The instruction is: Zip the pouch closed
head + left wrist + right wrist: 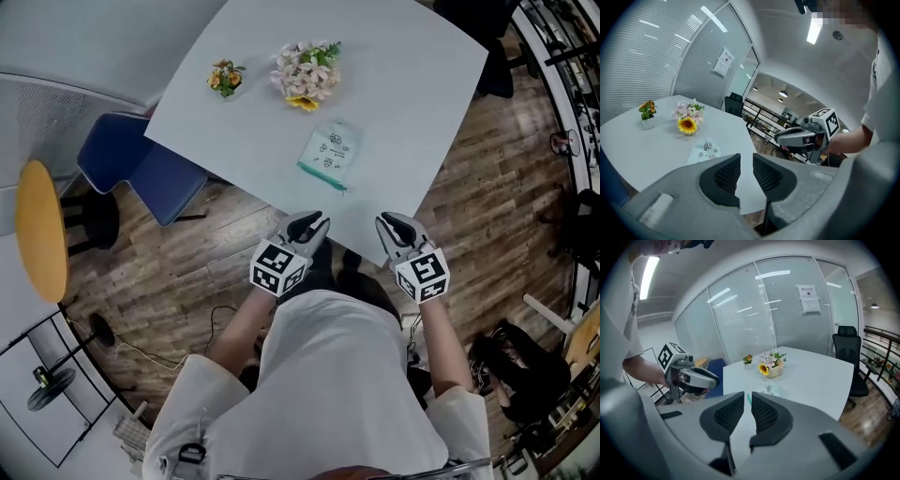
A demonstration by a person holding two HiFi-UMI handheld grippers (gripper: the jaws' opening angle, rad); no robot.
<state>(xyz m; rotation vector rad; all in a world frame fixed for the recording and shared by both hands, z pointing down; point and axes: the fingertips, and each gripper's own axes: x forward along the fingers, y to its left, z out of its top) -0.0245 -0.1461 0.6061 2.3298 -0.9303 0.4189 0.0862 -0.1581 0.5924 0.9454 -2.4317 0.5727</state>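
Note:
The pouch [330,155] lies flat on the white table [412,84], pale with small printed drawings and a green zip edge along its near side. It also shows as the pouch [705,152] in the left gripper view and the pouch [768,391] in the right gripper view. My left gripper [317,221] and right gripper [386,222] hover side by side at the table's near edge, short of the pouch. Both hold nothing, with only a narrow slit between their pads. Across from my left gripper [746,161] I see the right gripper [787,137].
A bowl of flowers [305,73] and a small potted plant [225,77] stand beyond the pouch. A blue chair [141,169] and a round yellow stool [39,230] are at the left. A black office chair [848,348] stands at the table's far side.

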